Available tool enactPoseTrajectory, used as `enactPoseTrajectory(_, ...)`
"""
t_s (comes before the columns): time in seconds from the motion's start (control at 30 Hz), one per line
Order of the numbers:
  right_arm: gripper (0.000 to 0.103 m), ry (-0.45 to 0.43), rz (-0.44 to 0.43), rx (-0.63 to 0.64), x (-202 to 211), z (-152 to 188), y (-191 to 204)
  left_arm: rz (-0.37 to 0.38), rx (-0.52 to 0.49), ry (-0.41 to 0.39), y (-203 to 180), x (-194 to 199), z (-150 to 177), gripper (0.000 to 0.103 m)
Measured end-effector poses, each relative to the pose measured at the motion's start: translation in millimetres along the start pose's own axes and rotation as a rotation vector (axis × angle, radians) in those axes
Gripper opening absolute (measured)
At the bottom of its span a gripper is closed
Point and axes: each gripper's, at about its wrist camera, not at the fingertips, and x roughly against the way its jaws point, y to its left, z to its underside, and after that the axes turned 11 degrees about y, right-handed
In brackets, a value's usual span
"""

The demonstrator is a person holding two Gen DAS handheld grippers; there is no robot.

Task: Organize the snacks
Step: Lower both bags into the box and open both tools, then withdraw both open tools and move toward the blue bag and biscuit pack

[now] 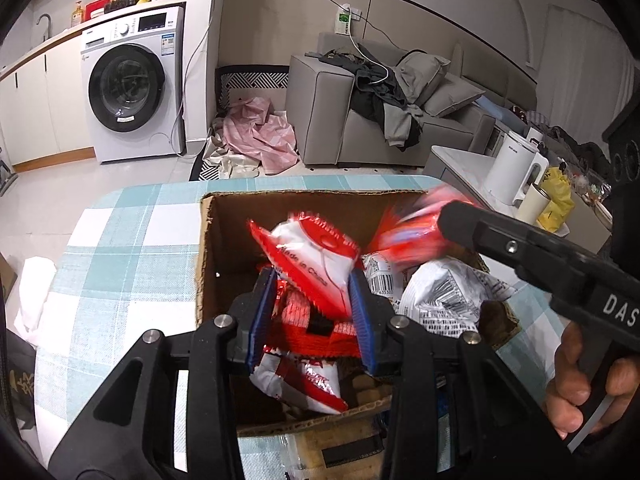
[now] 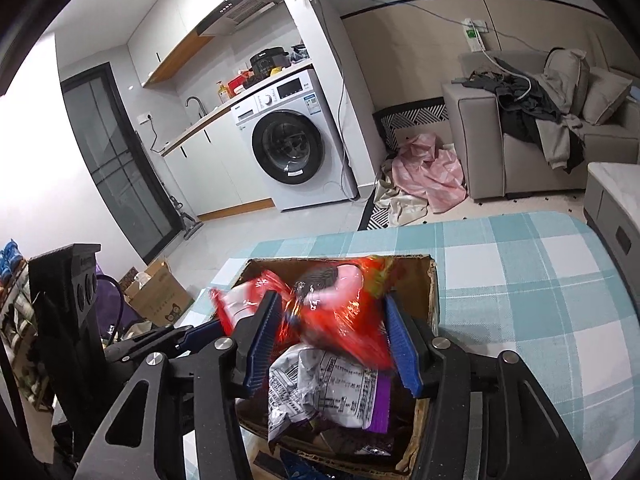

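An open cardboard box (image 1: 206, 248) sits on a table with a teal checked cloth (image 1: 120, 248). My left gripper (image 1: 314, 296) is shut on a red and white snack packet (image 1: 312, 258) and holds it over the box. My right gripper (image 2: 330, 322) holds a blurred red snack bag (image 2: 340, 312) between its blue pads over the same box (image 2: 434, 292); it also shows in the left wrist view (image 1: 416, 232). Silver printed packets (image 1: 444, 296) and another red and white packet (image 1: 304, 384) lie inside the box.
A side table with a white kettle (image 1: 516, 168), a cup and a yellow bag stands to the right. A grey sofa (image 1: 360, 120) with clothes, pink cloth on the floor and a washing machine (image 1: 132, 88) lie beyond. Cardboard boxes (image 2: 160, 296) stand on the floor at left.
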Motion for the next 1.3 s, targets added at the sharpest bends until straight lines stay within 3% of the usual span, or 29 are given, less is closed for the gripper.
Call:
enactPoseTrajectory(0.1, 0.063, -0.002, 0.007, 0.014, 6, 1, 3, 0.006, -0.003, 0.016, 1, 3, 1, 0.042)
enactPoseTrajectory(0.27, 0.093, 0.004, 0.029, 0.023, 17, 9, 3, -0.005, 0.011, -0.003, 5, 22, 9, 0.080)
enactPoseTrajectory(0.5, 0.103, 0.016, 0.065, 0.026, 35, 26, 4, -0.006, 0.024, -0.058, 8, 59, 24, 0.102)
enactPoseTrajectory(0.87, 0.103, 0.026, 0.064, 0.011, 53, 48, 7, -0.055, 0.021, -0.065, 9, 102, 61, 0.102)
enactPoseTrajectory(1.3, 0.103, 0.139, 0.085, -0.004, 37, 85, 0, -0.055, 0.042, -0.005, 9, 98, 89, 0.102)
